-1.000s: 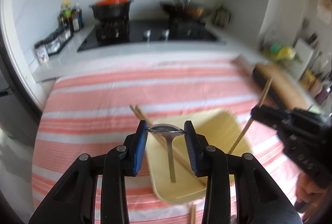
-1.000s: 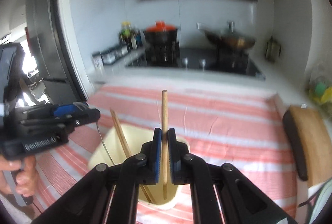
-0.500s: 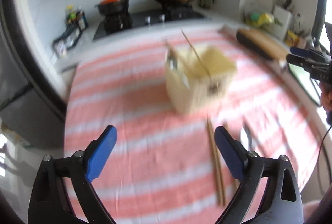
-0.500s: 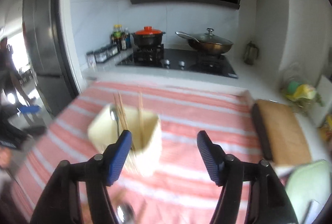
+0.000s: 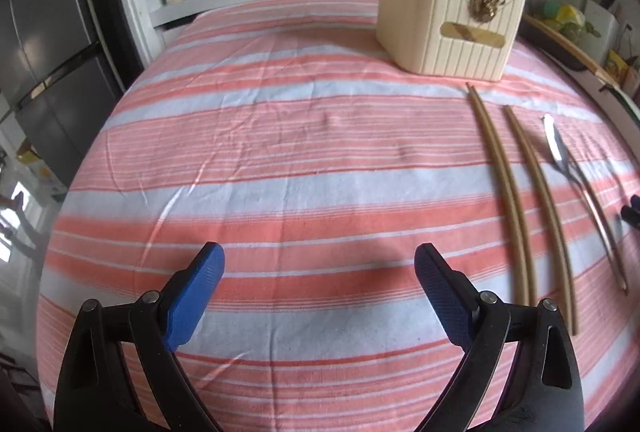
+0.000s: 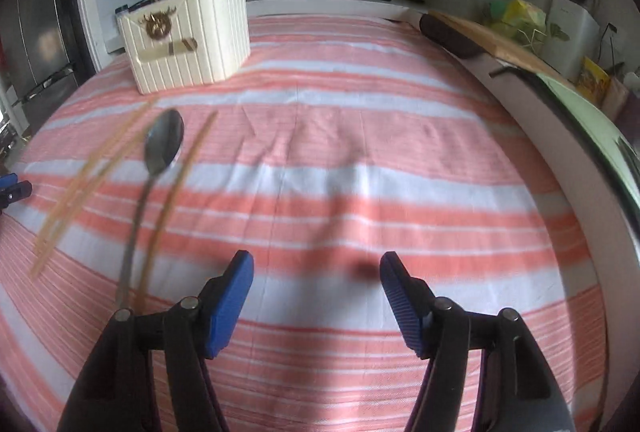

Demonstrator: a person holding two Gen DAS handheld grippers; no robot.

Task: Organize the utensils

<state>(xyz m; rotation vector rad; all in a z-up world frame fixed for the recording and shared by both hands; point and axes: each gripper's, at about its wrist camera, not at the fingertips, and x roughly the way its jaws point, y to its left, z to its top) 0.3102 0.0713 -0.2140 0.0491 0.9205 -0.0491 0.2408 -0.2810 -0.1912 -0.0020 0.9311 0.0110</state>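
Both your grippers have dropped their spoon and chopstick into the box (image 5: pixel 448 28) and pulled back low. Left gripper (image 5: pixel 319 296) and right gripper (image 6: pixel 316 292) gape empty. Three chopsticks (image 5: pixel 504 192) and a spoon (image 6: pixel 162 148) still lie between them; nothing blocks.

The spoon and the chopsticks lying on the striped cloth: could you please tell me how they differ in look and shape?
The spoon is shiny grey metal, while the chopsticks are matt tan, wood-like. The spoon widens into an oval bowl at its far end; the chopsticks are plain sticks throughout. There is one spoon, but three chopsticks show, two side by side and one apart. Both lie flat on the striped cloth, outside the cream box, pointing roughly towards it.
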